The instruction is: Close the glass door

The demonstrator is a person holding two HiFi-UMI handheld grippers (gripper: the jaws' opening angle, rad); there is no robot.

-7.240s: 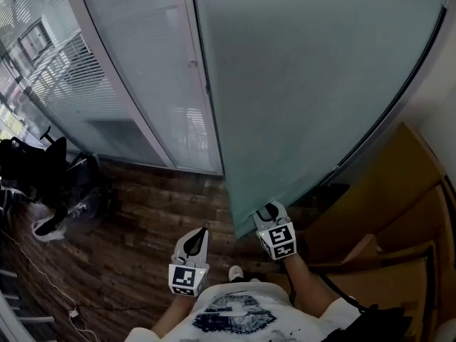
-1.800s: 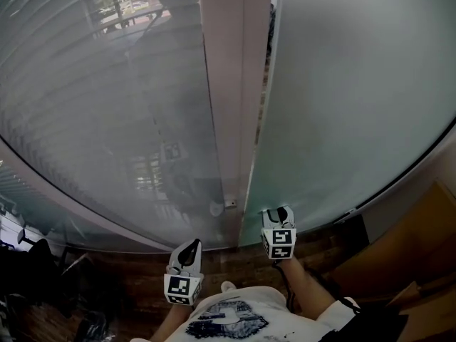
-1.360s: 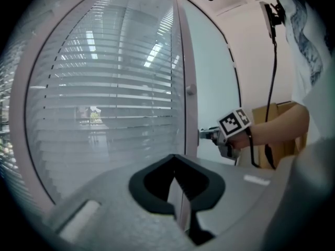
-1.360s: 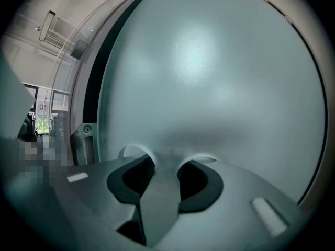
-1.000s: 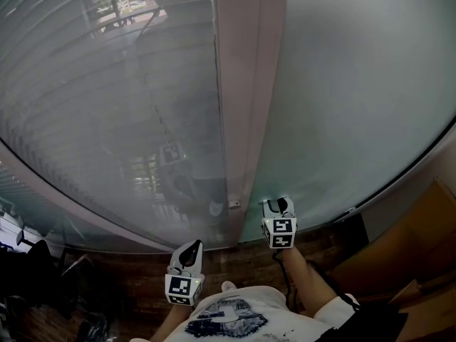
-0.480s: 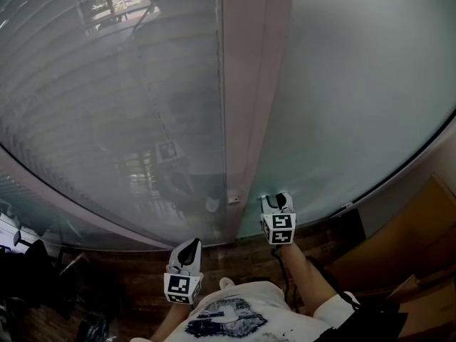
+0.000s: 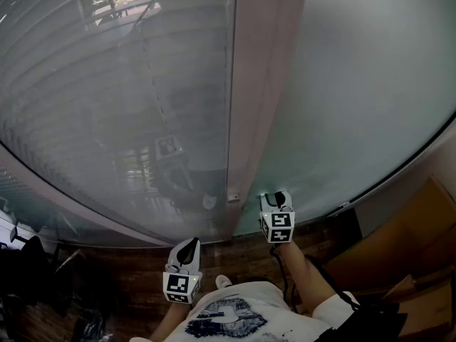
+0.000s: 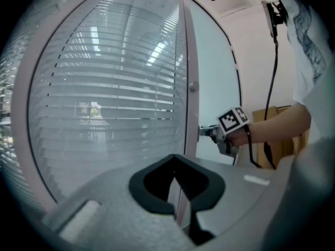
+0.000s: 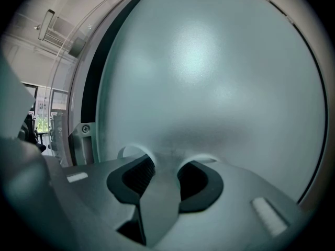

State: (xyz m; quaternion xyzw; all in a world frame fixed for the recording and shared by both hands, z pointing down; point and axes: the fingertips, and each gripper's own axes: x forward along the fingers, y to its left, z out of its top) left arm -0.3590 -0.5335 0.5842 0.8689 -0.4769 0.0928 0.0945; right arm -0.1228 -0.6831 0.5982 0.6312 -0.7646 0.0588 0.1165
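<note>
Right gripper [image 7: 276, 198] is found with its 2 jaws spread, tips at the frosted door [image 7: 370, 84], whose edge is set against the frame [image 7: 260, 84]. Left gripper [image 7: 189, 246] is held lower, jaws pressed together, empty.

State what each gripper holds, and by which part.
Nothing. The right gripper, jaws apart, touches the frosted glass door; the left gripper is empty.

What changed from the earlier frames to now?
The glass door swung left against the frame, closing the gap. The right gripper, jaws apart and empty, followed it, tips at the glass. The left gripper stayed low, away from the door, holding nothing.
</note>
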